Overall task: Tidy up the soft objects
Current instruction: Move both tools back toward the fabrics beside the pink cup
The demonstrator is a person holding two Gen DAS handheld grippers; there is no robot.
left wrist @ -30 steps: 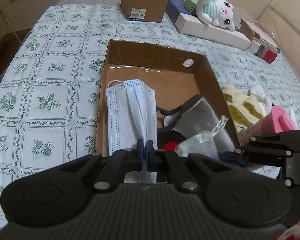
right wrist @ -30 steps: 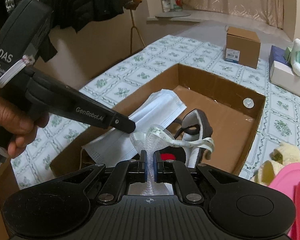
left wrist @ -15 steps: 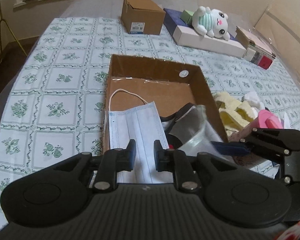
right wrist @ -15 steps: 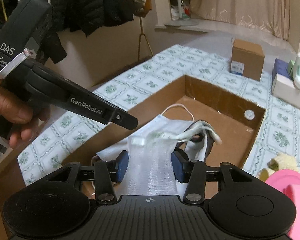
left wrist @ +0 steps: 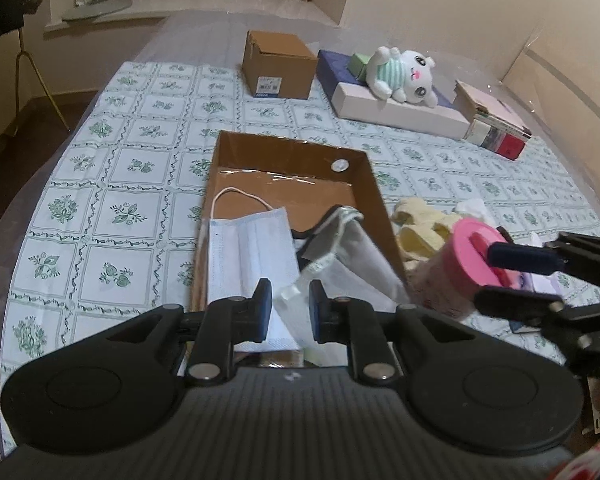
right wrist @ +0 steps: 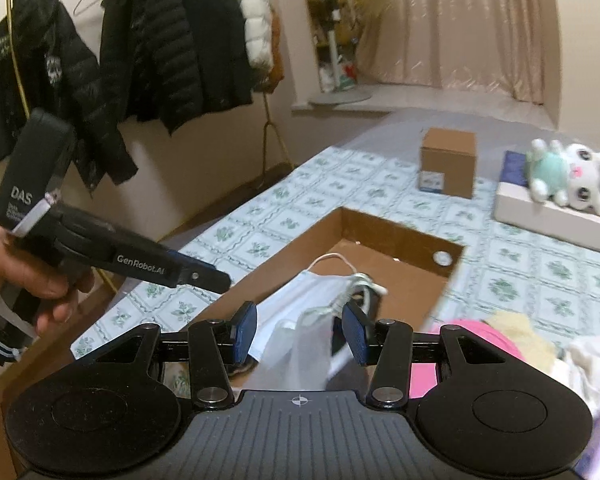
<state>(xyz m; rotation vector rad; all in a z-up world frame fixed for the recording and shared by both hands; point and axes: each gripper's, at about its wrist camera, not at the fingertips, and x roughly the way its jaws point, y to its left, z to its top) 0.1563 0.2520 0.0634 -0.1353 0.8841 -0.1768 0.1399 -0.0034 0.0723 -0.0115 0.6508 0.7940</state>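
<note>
small closed carton (left wrist: 278, 65) on patterned tablecloth (left wrist: 132, 160); jackets (right wrist: 172, 40) hanging behind.

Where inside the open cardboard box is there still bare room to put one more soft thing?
Free: the cardboard box floor at the far end, between the far wall and the blue face mask. Crowded: the near end, where that mask and the white mask lie.

You read "GenRobot.AI" on left gripper (right wrist: 204, 276) finger arm; "DAS" on its black handle block (right wrist: 32, 172), further left.
</note>
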